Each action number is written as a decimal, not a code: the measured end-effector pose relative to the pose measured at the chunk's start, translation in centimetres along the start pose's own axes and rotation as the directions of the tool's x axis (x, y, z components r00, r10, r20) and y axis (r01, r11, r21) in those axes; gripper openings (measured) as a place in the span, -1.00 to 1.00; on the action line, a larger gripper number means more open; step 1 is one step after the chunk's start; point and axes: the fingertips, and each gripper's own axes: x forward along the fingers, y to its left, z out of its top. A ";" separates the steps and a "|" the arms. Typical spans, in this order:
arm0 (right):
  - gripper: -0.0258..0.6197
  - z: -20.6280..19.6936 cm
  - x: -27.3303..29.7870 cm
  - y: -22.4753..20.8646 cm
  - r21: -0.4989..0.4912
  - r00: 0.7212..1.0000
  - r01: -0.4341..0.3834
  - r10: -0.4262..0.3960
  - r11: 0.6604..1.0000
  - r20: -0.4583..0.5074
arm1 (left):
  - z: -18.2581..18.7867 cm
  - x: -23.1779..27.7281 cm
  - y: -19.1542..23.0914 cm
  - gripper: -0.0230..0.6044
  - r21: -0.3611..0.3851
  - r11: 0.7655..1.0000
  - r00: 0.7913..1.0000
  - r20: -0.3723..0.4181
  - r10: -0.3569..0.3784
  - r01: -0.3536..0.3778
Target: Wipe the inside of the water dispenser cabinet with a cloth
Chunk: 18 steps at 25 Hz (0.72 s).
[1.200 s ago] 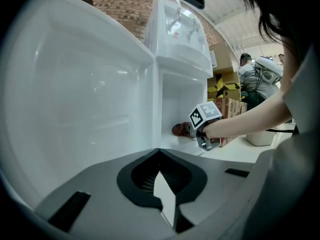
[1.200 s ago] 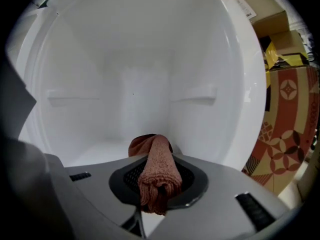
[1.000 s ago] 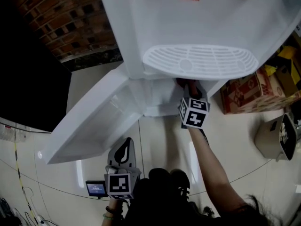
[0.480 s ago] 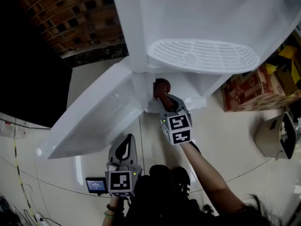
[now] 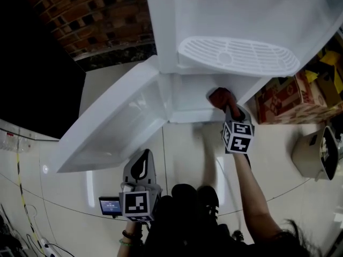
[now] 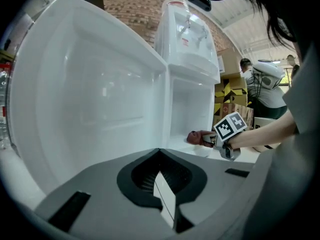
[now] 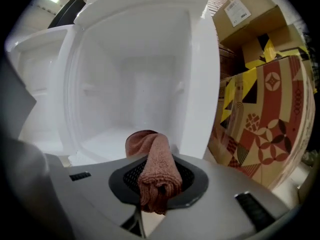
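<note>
Right gripper view is showing the right claw (image 7: 152,186) clamping a reddish-brown terry cloth (image 7: 154,166). Just ahead, its bunched end is reaching the water dispenser cabinet (image 7: 145,79) floor, having swept from left to right, so wiping is progressing. The left claw (image 6: 162,194) is idling, nearly closed and empty.

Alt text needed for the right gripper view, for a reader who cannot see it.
The right gripper is shut on a bunched reddish-brown terry cloth, which points into the open white water dispenser cabinet. The cabinet's white door stands open at left, and red-patterned cardboard boxes are stacked at right.
</note>
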 end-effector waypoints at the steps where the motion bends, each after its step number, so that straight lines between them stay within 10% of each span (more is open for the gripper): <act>1: -0.69 -0.3 -0.1 -0.6 0.000 1.000 0.012 -0.012 1.000 -0.006 | 0.0 0.0 0.1 -0.92 -0.002 1.000 1.000 0.000 0.002 -0.002; 8: -0.69 7.2 -1.3 3.1 0.044 0.980 -0.119 0.110 0.992 0.167 | -0.1 -0.1 0.5 -0.92 -0.004 1.000 1.000 -0.007 0.014 -0.014; 15: -0.68 21.6 -6.7 12.4 -0.094 0.742 -0.461 0.442 0.882 0.505 | -0.8 -0.2 0.5 -0.92 0.011 1.000 1.000 -0.020 0.014 -0.014; 18: -0.68 22.0 -6.9 14.7 -0.166 0.702 -0.491 0.502 0.855 0.505 | -0.5 -0.1 0.3 -0.92 -0.004 1.000 1.000 -0.016 0.018 -0.018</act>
